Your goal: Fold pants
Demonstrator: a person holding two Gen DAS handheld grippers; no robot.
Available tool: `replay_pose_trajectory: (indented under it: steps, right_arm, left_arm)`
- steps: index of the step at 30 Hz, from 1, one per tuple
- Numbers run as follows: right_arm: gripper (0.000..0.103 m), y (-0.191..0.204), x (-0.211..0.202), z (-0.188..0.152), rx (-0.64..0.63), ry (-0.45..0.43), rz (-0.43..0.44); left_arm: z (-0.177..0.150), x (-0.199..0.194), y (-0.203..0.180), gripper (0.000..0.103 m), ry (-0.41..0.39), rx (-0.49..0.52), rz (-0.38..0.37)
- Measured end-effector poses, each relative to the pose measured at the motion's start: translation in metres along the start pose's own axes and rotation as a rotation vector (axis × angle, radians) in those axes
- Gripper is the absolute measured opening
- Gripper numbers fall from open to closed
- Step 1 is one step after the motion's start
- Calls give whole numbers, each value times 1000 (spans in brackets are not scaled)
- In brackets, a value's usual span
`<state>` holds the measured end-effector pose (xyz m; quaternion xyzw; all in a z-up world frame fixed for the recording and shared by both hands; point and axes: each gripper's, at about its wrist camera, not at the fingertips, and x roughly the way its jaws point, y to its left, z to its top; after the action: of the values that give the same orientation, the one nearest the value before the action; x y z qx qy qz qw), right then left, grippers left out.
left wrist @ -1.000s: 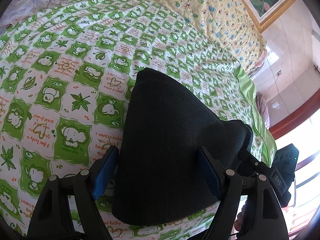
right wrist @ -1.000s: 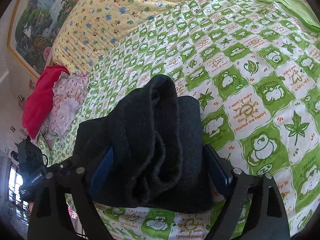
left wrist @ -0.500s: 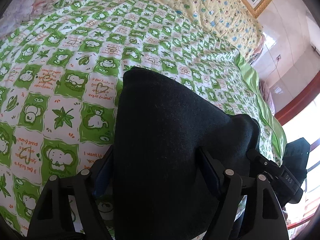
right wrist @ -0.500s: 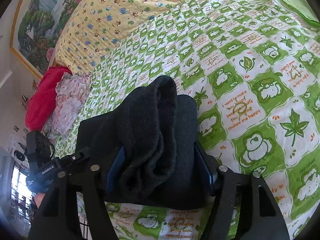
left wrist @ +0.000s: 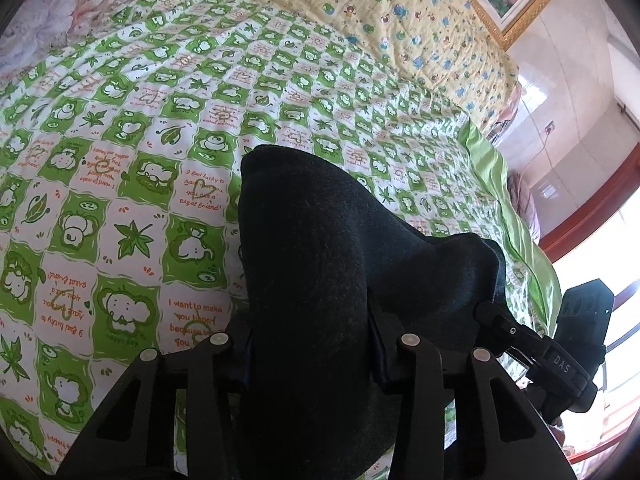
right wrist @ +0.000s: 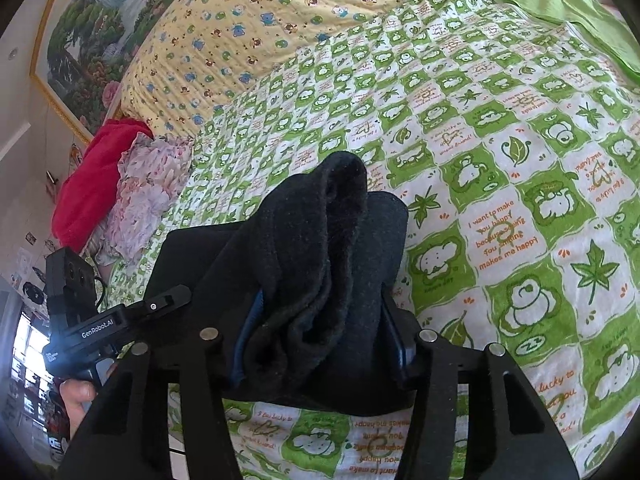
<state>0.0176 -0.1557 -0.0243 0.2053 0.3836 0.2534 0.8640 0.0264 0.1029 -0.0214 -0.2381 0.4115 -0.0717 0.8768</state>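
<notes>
**Cloth, plastic and polished surfaces**

The pants (left wrist: 320,264) are thick, matt black cloth with a fuzzy, felt-like nap. Both the left tool (left wrist: 310,356) and right tool (right wrist: 322,338) are matt black plastic with shiny metal rivets. The bedsheet (right wrist: 520,184) is soft printed cotton; the yellow quilt (right wrist: 248,20) is stitched. The wall (left wrist: 568,80) looks glossy.

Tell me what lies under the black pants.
Under the black pants lies the green checked bedsheet, visible all around them. The sheet directly beneath is covered; anything else there cannot be seen.

green checked bed (left wrist: 132,184) bears black pants (left wrist: 320,264), yellow quilt (right wrist: 256,20)
</notes>
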Motion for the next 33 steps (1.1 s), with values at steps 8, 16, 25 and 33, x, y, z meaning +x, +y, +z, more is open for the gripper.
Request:
replay_pose_trajectory:
  steps: [8, 16, 25, 33]
  right_arm:
    - [50, 27, -4, 15, -44, -12, 55]
    - [49, 71, 18, 27, -123, 5, 132]
    - [49, 114, 68, 43, -182, 40, 211]
    - [49, 152, 120, 58, -255, 71, 277]
  left_arm:
    - [5, -36, 2, 40, -61, -24, -6]
    - [18, -75, 27, 40, -153, -77, 49]
    - [37, -101, 67, 40, -233, -132, 157]
    - [59, -116, 106, 40, -285, -170, 251]
